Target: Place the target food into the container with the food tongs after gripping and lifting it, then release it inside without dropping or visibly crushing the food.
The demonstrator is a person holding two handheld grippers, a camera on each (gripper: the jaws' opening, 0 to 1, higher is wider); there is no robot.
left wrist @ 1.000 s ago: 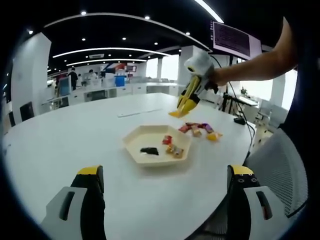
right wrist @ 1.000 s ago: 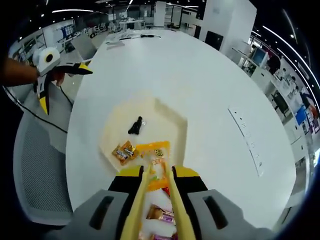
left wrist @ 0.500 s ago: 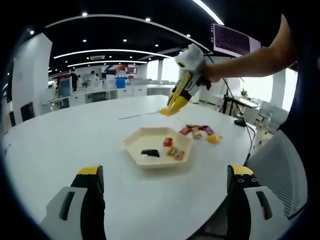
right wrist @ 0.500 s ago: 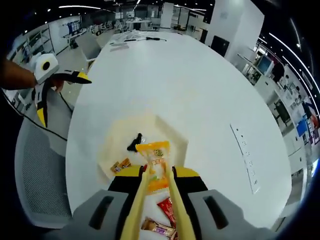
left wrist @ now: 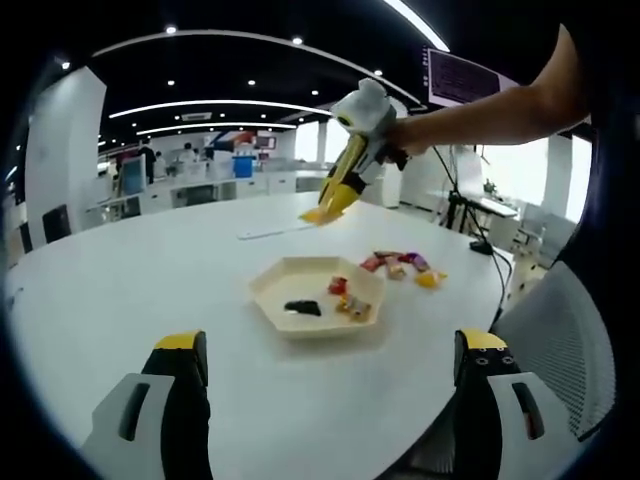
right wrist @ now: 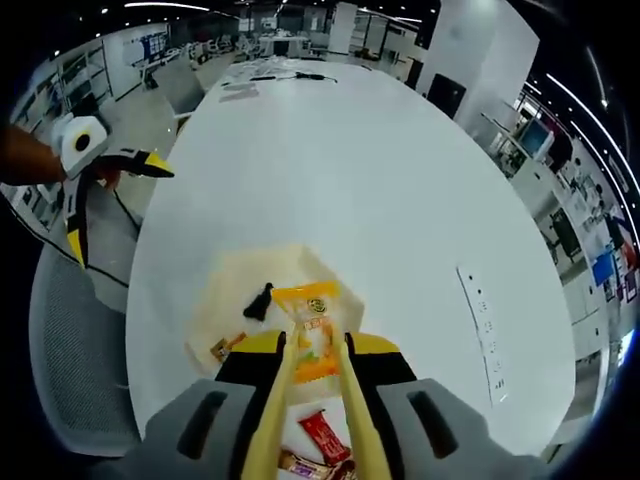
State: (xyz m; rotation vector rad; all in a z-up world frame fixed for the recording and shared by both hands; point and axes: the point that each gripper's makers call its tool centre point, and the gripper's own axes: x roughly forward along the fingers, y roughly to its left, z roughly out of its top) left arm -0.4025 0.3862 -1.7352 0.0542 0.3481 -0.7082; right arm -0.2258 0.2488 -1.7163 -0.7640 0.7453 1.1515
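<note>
A cream hexagonal tray (left wrist: pixel 268 291) sits on the white table and holds a black item (left wrist: pixel 300 307), a red packet (left wrist: pixel 337 285) and an orange-brown snack (left wrist: pixel 353 308). My right gripper (left wrist: pixel 350 170) hangs above and behind the tray, shut on yellow food tongs (left wrist: pixel 335 195) that pinch an orange packet (left wrist: pixel 318 213). In the right gripper view the packet (right wrist: pixel 312 335) sits between the tong arms (right wrist: pixel 277 400), over the tray (right wrist: pixel 225 290), with my right gripper (right wrist: pixel 315 352) around them. My left gripper (left wrist: pixel 333 345) stands wide open near the table's edge, also seen as the left gripper (right wrist: pixel 110 195).
A pile of wrapped snacks (left wrist: pixel 404 264) lies on the table right of the tray. A grey mesh chair (left wrist: pixel 560 335) stands at the table's edge. A power strip (right wrist: pixel 486 331) lies flat on the table. A person's arm (left wrist: pixel 480 110) reaches in from the right.
My right gripper has risen and moved left with the tongs and orange packet, from over the snack pile to above the tray's far side. My left gripper has stayed put.
</note>
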